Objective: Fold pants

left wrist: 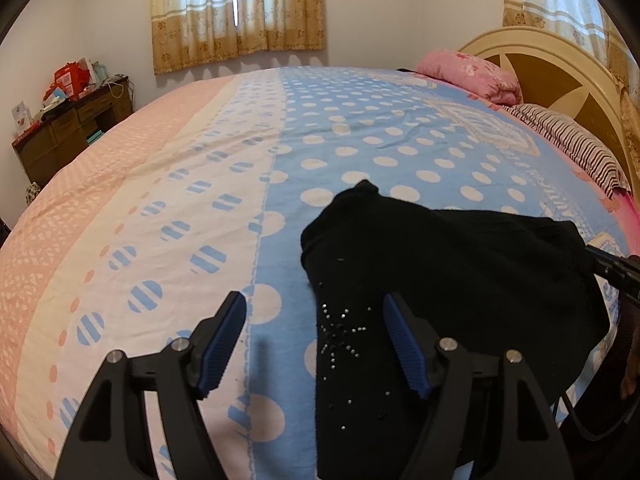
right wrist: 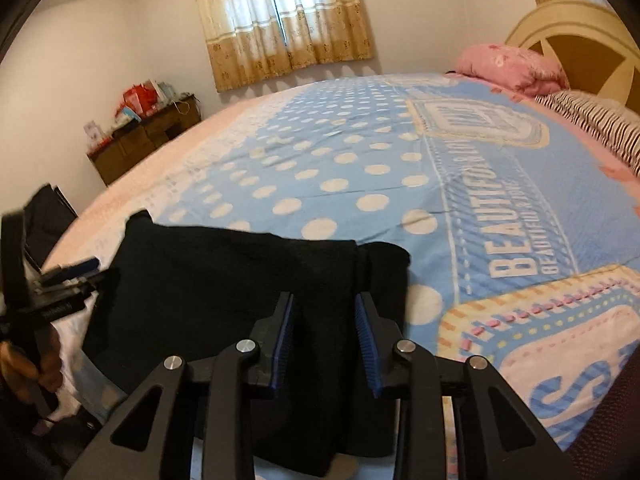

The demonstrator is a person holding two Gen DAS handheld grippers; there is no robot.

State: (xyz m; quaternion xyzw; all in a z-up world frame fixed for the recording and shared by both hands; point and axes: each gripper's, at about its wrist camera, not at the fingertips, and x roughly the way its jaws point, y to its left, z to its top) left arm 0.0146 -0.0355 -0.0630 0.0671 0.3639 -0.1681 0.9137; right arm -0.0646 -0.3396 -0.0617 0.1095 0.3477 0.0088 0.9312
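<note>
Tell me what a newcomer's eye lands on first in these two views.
The black pants stand out first, lying in a dark heap on the near part of the blue polka-dot bedspread, with a rhinestone star glinting on them. Both open hand-held grippers frame them: the left hand-held gripper straddles their left edge, and the right hand-held gripper hangs over them. A pink pillow sits by the headboard.

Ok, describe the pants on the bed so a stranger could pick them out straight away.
On the big bed with its blue polka-dot cover, look at the near edge. The pants lie there: the only black item on it, with a small starburst of rhinestones.
</note>
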